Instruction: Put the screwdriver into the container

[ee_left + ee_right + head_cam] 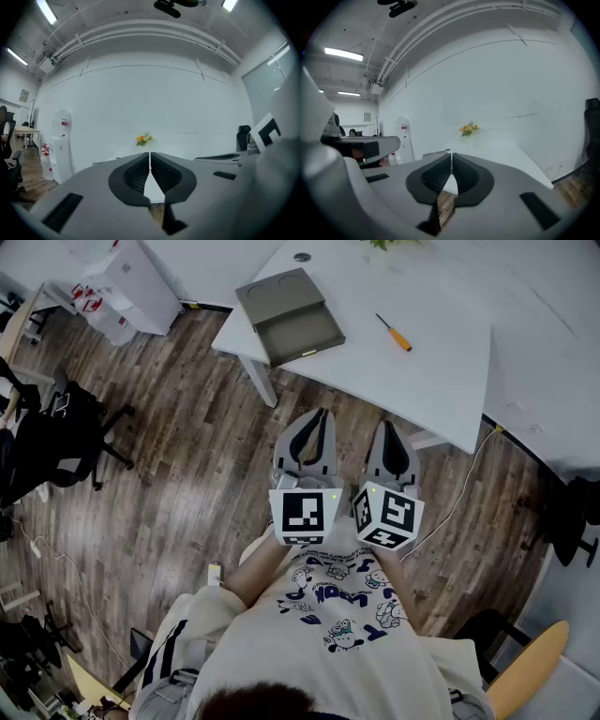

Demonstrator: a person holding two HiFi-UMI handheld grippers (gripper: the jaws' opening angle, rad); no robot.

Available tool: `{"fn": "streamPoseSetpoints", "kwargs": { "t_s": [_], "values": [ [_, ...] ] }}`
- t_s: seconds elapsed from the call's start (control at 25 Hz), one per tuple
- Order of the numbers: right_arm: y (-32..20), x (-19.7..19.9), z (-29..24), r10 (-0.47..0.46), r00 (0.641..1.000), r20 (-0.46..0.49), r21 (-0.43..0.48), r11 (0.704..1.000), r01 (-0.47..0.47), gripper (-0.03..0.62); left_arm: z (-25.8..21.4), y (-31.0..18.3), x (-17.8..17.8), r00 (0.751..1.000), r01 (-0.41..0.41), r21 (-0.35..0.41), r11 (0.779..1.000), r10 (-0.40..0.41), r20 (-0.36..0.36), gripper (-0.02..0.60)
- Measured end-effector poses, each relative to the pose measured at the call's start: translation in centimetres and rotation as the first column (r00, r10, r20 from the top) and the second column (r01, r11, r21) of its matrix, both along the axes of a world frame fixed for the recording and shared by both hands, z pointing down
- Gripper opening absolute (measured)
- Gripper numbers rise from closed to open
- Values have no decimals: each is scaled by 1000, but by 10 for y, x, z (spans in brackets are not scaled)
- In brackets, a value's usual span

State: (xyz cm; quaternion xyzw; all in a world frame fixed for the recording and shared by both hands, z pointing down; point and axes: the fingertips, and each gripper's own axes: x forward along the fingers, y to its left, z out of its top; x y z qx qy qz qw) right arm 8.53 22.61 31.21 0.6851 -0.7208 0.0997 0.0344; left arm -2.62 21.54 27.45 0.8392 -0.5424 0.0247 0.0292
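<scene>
Though jaws meet, the screwdriver [394, 333] lies well beyond.

Counter [441, 371]: smooth matt white top; floor [187, 474] of dark wood planks, grain visible, slight sheen. Container [281, 298] matt grey, plastic or metal unclear; screwdriver [395, 335] with glossy orange plastic handle, dark metal shaft. Fingers [133, 177]: matt grey plastic shells, black ribbed pads.

A white table [441, 381] and black office chair [56, 442] stand on dark wood-plank floor [187, 493], under white walls [150, 98] and ceiling strip lights [47, 11].
</scene>
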Motion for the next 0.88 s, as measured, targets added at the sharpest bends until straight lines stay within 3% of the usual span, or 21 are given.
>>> {"fn": "streamPoseSetpoints", "kwargs": {
  "t_s": [0.52,0.88],
  "values": [
    [-10,-3,1,8,1000,-1,-1,1000,-8,32,1,-12,-1,1000,-8,0,1000,8,1,23],
    [-38,5,7,65,998,23,-8,998,-65,34,4,-40,-4,1000,-18,-4,1000,18,2,23]
  ]
}}
